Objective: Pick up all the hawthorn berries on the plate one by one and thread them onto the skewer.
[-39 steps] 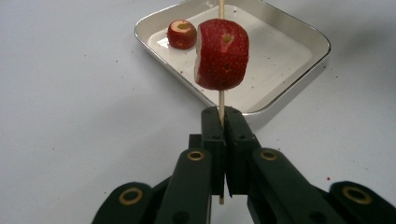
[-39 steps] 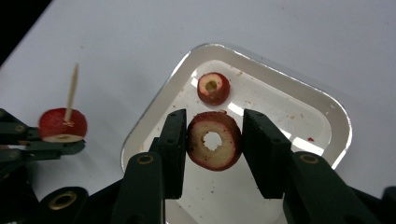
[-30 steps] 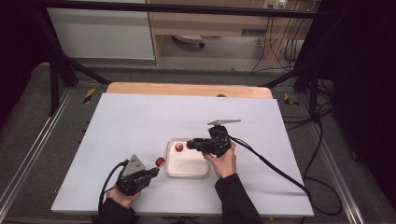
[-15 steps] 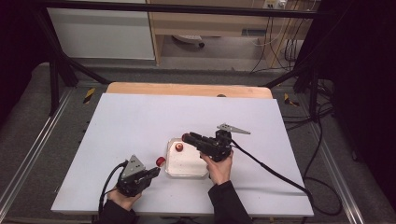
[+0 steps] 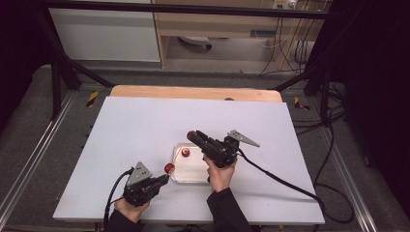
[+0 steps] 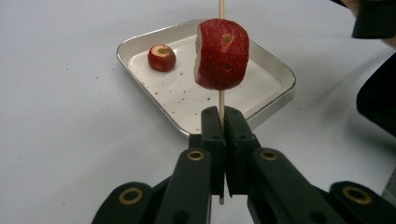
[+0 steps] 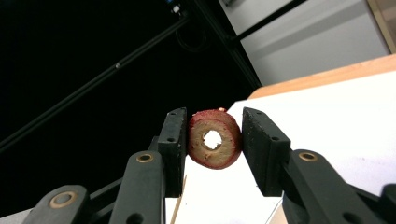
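My left gripper (image 6: 222, 114) is shut on a thin wooden skewer (image 6: 221, 99) that stands upright. A chunky red fruit piece (image 6: 221, 54) is threaded on the skewer above the jaws. In the high view this gripper (image 5: 163, 180) sits at the near left of the white tray (image 5: 196, 170), with the skewered piece (image 5: 169, 167) at the tray's left edge. My right gripper (image 7: 214, 115) is shut on a red ring-shaped slice (image 7: 214, 138) with a hole through its middle. It hovers over the tray's far side (image 5: 194, 136), tilted up. Another small red piece (image 5: 185, 152) lies in the tray (image 6: 280, 74).
The tray rests on a white tabletop (image 5: 145, 125) with a wooden strip (image 5: 193, 93) along its far edge. Black cables (image 5: 285, 181) trail from both grippers toward the right and the near edge. Dark frame posts and shelving stand beyond the table.
The right gripper has rolled at the wrist, its grey plate swinging from above to its right side, and its jaws now tilt upward with the slice. The left gripper has stayed still.
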`<action>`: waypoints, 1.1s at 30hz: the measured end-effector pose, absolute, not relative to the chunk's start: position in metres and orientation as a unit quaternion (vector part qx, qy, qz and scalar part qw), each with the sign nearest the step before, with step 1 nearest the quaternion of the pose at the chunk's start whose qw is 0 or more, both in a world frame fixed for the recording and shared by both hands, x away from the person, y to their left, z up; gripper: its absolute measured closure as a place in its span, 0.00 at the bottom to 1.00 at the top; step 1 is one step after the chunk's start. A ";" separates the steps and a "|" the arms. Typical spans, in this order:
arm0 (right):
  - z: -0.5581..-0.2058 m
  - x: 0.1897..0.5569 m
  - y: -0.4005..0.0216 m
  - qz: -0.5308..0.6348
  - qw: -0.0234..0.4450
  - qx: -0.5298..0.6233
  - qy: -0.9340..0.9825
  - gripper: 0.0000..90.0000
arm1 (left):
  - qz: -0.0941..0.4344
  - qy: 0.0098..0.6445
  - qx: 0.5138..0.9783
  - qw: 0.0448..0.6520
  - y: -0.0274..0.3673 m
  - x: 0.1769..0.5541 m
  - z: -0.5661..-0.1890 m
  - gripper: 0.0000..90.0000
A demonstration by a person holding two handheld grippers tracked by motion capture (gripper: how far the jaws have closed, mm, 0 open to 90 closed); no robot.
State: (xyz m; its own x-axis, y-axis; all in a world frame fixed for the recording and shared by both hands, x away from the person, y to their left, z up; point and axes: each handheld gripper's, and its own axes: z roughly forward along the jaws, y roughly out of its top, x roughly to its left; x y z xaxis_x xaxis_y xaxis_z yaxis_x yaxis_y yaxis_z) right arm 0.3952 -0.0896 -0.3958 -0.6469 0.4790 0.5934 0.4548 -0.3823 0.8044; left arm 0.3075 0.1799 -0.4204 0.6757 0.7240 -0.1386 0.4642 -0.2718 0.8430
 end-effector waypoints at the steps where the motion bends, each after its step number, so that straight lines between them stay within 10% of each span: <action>1: -0.397 0.395 -0.089 0.721 0.012 0.418 0.552 0.69 | 0.135 0.380 0.783 0.473 0.180 0.308 -0.420 0.98; 33: -0.413 0.391 -0.078 0.762 -0.004 0.406 0.504 0.69 | 0.129 0.393 0.773 0.481 0.167 0.311 -0.421 0.98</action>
State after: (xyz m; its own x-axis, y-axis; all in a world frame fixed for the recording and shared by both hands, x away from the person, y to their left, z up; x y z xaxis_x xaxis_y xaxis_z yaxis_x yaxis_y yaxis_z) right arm 0.3911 -0.0779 -0.4133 -0.6698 0.4025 0.6240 0.4162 -0.4924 0.7644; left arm 0.3106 0.1669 -0.4207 0.6583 0.7311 -0.1794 0.4833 -0.2278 0.8453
